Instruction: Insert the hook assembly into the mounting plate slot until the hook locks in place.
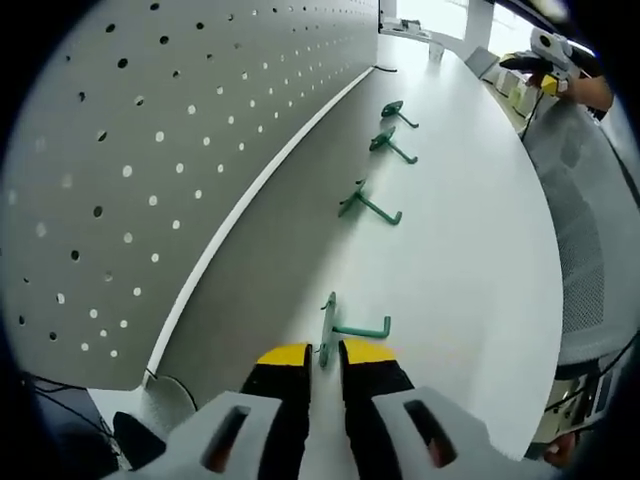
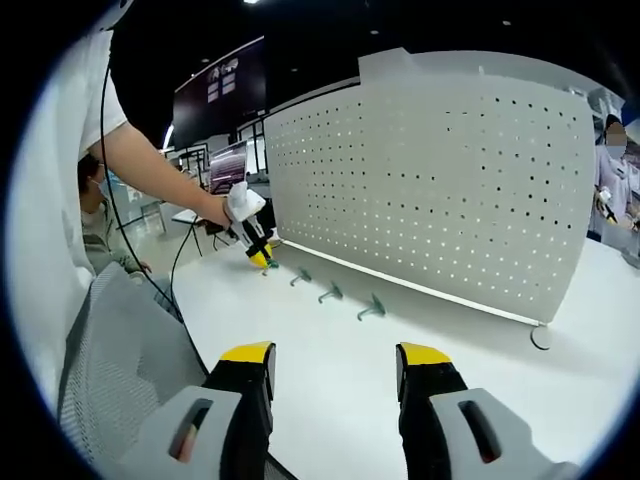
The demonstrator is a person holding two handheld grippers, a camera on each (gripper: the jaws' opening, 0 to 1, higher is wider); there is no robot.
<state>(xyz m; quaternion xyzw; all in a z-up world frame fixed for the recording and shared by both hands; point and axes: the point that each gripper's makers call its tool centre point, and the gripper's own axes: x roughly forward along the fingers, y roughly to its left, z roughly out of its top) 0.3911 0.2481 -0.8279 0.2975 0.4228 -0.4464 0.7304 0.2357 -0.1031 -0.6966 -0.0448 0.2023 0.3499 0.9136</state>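
Several green hooks lie in a row on the white table [image 1: 470, 260] in front of a grey pegboard [image 1: 150, 150]. The nearest hook [image 1: 342, 327] has its flat plate between the yellow tips of my left gripper [image 1: 326, 352], whose jaws are drawn in close on it. In the right gripper view that same left gripper [image 2: 262, 260] rests its tip on the table by the pegboard [image 2: 450, 180], held in a person's hand. My right gripper [image 2: 335, 358] hovers open over the table's near edge with nothing between its jaws.
Three more hooks [image 1: 370, 205] [image 1: 390, 145] [image 1: 398, 112] lie further along the board, also seen as hooks [image 2: 300, 277] [image 2: 330, 292] [image 2: 371, 308]. A grey mesh chair [image 2: 120, 370] stands beside the table. A cable loop [image 2: 541, 337] lies at the board's far end.
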